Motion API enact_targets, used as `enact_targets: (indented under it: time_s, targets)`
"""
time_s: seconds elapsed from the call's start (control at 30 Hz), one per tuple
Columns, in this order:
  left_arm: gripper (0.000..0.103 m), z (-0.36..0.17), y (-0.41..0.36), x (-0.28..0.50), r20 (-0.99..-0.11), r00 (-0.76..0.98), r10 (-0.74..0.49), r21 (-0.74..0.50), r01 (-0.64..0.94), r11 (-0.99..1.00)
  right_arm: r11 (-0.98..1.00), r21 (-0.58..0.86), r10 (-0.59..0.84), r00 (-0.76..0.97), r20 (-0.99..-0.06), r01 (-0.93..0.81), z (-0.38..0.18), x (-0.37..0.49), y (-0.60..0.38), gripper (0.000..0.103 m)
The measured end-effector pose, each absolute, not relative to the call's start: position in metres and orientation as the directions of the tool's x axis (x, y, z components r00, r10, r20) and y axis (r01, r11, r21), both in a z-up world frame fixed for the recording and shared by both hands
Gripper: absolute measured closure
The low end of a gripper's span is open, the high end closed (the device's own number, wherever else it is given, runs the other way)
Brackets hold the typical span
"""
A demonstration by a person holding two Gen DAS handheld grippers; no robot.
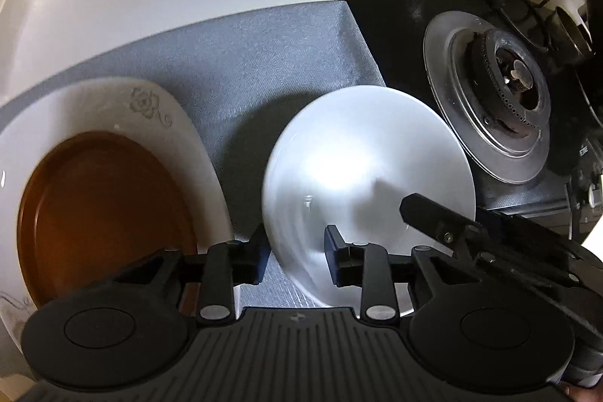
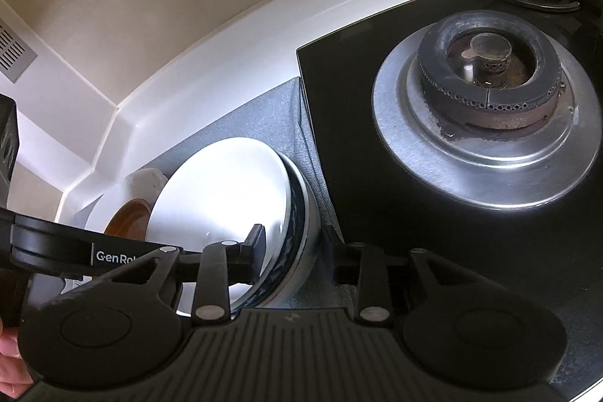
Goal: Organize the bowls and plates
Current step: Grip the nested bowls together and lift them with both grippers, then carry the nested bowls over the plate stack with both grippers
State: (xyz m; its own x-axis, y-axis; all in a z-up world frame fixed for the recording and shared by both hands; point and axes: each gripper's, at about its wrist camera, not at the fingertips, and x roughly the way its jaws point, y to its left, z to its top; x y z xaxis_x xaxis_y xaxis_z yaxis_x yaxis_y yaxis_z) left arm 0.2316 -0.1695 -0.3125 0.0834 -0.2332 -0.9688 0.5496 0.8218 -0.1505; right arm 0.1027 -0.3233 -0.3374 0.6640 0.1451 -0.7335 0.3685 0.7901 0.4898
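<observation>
The white bowl (image 1: 361,168) is being straddled at its rim by the left gripper (image 1: 297,251) and the right gripper (image 2: 297,251), jaws parted, pads seemingly clear. It should be released squarely onto the grey mat (image 1: 264,55) near the hob-side edge, clear of the brown plate (image 1: 105,213).

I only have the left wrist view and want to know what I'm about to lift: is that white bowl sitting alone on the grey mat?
Observer: No. The right wrist view shows the white bowl nested in a dark-patterned bowl beneath it.
Operator: Where exactly is the right gripper?
Observer: The right gripper straddles the stack's rim: one finger sits inside the white bowl and the other outside it, over the grey mat. Neither is pressing.
Operator: Is the stack touching the hob?
Observer: No. A strip of mat shows between the stack and the black hob.
</observation>
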Motion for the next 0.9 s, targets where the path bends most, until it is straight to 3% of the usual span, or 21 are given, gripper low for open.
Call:
enact_targets:
  time_s: [0.4, 0.6, 0.9]
  targets:
    - [0.072, -0.264, -0.139, 0.221, -0.964, 0.141, -0.226, -0.124, 0.514, 0.849, 0.811, 0.490, 0.152, 0.694, -0.704, 0.320, -0.297, 0.097, -0.296, 0.070]
    - [0.072, -0.232, -0.077, 0.227, -0.954, 0.206, -0.219, -0.117, 0.417, 0.901, 0.847, 0.490, 0.224, 0.697, -0.681, 0.206, -0.269, 0.118, -0.249, 0.070]
    - [0.072, -0.211, 0.043, 0.221, -0.956, 0.274, -0.101, -0.050, 0.188, 0.981, 0.864, 0.503, 0.410, 0.595, -0.691, -0.011, -0.256, 0.159, -0.146, 0.072]
